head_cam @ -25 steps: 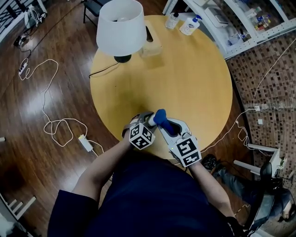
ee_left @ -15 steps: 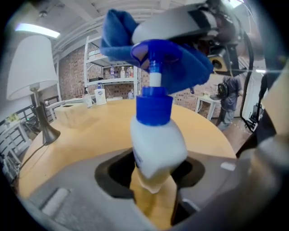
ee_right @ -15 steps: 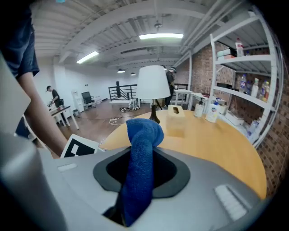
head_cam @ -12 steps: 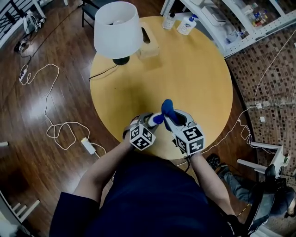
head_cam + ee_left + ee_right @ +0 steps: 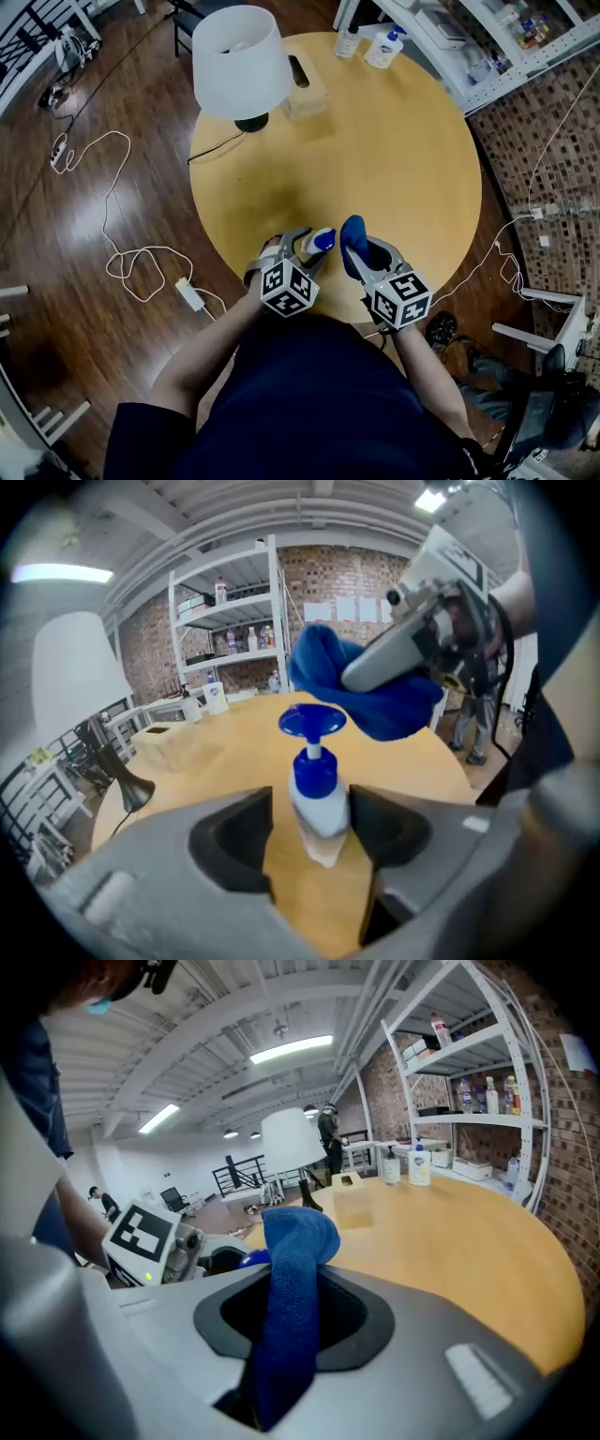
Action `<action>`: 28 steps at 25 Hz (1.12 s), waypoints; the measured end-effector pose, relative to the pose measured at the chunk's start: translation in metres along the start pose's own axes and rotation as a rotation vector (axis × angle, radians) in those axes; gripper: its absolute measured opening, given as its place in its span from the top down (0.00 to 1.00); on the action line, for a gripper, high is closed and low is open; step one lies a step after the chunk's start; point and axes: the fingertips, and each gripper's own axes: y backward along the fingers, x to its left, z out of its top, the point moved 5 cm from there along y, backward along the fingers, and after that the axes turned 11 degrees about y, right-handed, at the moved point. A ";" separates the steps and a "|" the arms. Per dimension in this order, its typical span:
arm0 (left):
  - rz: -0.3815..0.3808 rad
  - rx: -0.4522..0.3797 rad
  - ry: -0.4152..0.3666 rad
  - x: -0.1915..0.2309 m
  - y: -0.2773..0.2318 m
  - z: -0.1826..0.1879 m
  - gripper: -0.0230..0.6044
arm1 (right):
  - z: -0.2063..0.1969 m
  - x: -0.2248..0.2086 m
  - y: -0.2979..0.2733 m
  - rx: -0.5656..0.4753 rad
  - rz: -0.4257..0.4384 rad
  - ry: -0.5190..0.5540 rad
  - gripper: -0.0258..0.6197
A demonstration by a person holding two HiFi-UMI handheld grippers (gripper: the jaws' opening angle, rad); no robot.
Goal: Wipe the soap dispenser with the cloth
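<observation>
A small white soap dispenser (image 5: 322,240) with a blue pump head stands near the round table's front edge. In the left gripper view the dispenser (image 5: 319,794) is upright between the jaws of my left gripper (image 5: 314,825), which have just been opening; a gap shows beside the bottle. My left gripper (image 5: 314,247) is open around it. My right gripper (image 5: 356,249) is shut on a blue cloth (image 5: 353,233), just right of the pump head. The cloth (image 5: 289,1279) sticks up from the right gripper's jaws, and the cloth (image 5: 367,684) hangs close behind the pump.
A white lamp (image 5: 239,58) and a wooden tissue box (image 5: 307,86) stand at the round wooden table's (image 5: 403,159) far left. Two pump bottles (image 5: 382,49) sit at its far edge. A shelf unit stands behind, and white cables (image 5: 122,264) lie on the floor at left.
The right gripper has carried the cloth off the dispenser's top to its right, so the blue pump head now shows. The left jaws have spread apart around the bottle.
</observation>
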 end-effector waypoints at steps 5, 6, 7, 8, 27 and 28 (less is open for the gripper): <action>0.044 0.039 -0.072 -0.004 -0.004 -0.007 0.66 | 0.020 0.027 -0.010 -0.095 0.046 0.069 0.79; 0.046 0.039 -0.076 -0.005 -0.003 -0.007 0.66 | 0.025 0.034 -0.010 -0.109 0.058 0.107 0.79; 0.045 0.040 -0.080 -0.006 -0.002 -0.006 0.66 | 0.028 0.039 -0.011 -0.113 0.069 0.151 0.79; 0.043 0.041 -0.081 -0.006 -0.002 -0.006 0.66 | 0.030 0.044 -0.013 -0.104 0.076 0.194 0.79; 0.010 0.055 -0.060 0.000 -0.004 -0.007 0.66 | -0.035 -0.009 -0.056 -0.056 0.185 -0.244 0.79; 0.011 0.055 -0.060 0.000 -0.004 -0.008 0.65 | -0.035 -0.014 -0.058 -0.030 0.143 -0.196 0.79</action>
